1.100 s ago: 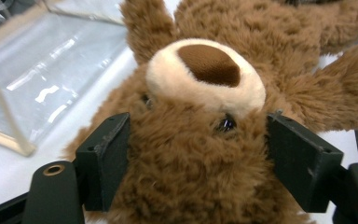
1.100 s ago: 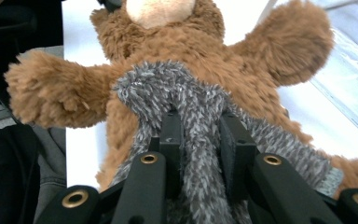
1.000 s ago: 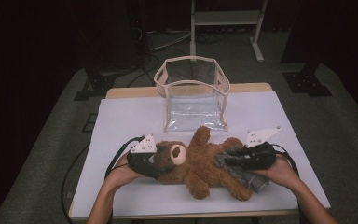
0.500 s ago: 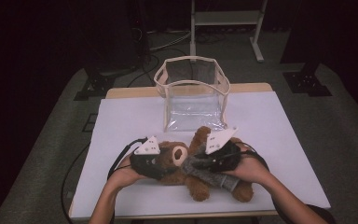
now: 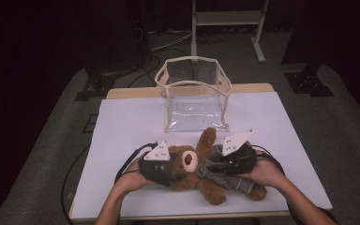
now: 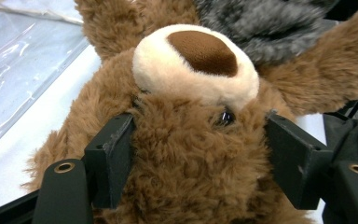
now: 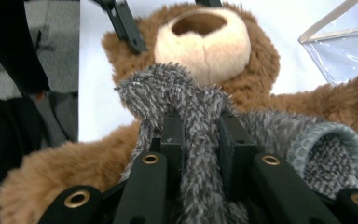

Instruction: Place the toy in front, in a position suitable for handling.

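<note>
A brown teddy bear (image 5: pixel 213 192) lies on its back on the white table (image 5: pixel 122 122), its head to the left. My left gripper (image 5: pixel 174 171) is shut on the bear's head (image 6: pixel 186 186), and its pads (image 6: pixel 114 154) press into the fur on both sides below the cream muzzle (image 6: pixel 196 60). A grey fuzzy cloth (image 5: pixel 234 182) lies over the bear's body. My right gripper (image 5: pixel 214 166) is shut on a fold of this grey cloth (image 7: pixel 168 88), just short of the bear's muzzle (image 7: pixel 205 42).
A clear plastic bag with a beige rim (image 5: pixel 194 93) stands open behind the bear, at the table's far middle. Its corner (image 7: pixel 349 51) appears at the upper right of the right gripper view. Cables trail from both grippers across the table's front.
The right gripper, with the grey cloth in it, stands further left over the bear's body than a second ago. The left gripper has kept its grip on the head.
</note>
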Demonstrator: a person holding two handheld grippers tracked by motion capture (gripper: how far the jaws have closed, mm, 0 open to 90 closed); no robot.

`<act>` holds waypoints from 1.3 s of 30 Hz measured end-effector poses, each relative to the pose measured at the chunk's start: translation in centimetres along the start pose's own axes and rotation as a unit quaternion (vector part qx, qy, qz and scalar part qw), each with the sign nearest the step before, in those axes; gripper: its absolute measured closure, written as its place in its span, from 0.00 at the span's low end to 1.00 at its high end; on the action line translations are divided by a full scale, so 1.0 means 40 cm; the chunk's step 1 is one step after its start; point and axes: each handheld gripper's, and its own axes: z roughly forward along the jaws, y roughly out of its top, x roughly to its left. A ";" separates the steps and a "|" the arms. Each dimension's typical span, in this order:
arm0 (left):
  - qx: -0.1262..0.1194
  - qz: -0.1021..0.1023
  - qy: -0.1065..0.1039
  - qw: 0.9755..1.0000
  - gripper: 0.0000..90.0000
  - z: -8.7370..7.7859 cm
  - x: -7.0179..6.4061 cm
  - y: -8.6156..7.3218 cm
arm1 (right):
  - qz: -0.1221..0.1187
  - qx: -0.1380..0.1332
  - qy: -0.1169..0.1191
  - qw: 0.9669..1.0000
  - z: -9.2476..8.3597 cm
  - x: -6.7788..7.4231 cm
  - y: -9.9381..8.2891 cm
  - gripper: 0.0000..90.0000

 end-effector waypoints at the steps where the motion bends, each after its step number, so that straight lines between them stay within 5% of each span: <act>1: -0.001 -0.002 -0.001 1.000 0.32 0.000 0.004 -0.003 | -0.005 -0.003 0.000 1.000 0.001 0.004 0.012 0.82; 4: -0.002 -0.007 -0.002 1.000 0.32 0.000 0.008 -0.004 | -0.017 -0.010 0.017 1.000 0.013 0.023 0.046 0.82; 8: 0.000 -0.014 0.006 1.000 0.32 -0.003 0.013 -0.006 | -0.032 0.014 0.020 0.999 0.045 0.045 0.054 0.82; 13: -0.002 -0.015 0.014 1.000 0.33 -0.003 0.016 -0.004 | -0.039 0.032 0.020 0.999 0.062 0.070 0.009 0.82; 17: -0.002 -0.028 0.025 0.999 0.34 -0.001 0.026 0.003 | -0.021 0.045 0.013 0.999 0.024 0.082 -0.050 0.82; 21: -0.001 -0.039 0.022 0.999 0.34 0.002 0.032 0.003 | -0.007 0.038 0.011 0.999 0.001 0.076 -0.061 0.82; 25: 0.001 -0.046 0.025 0.999 0.34 0.003 0.035 0.002 | -0.024 0.012 0.013 1.000 0.008 0.090 0.001 0.82; 30: 0.001 -0.049 0.031 0.998 0.34 0.001 0.036 0.002 | -0.051 0.026 0.024 0.998 0.062 0.110 0.030 0.82; 33: 0.000 -0.045 0.029 0.999 0.34 -0.001 0.036 0.000 | -0.039 0.047 0.028 0.998 0.093 0.118 -0.015 0.82; 39: 0.003 -0.045 0.030 0.999 0.34 0.000 0.034 0.005 | -0.012 0.052 0.023 0.998 0.056 0.124 -0.091 0.82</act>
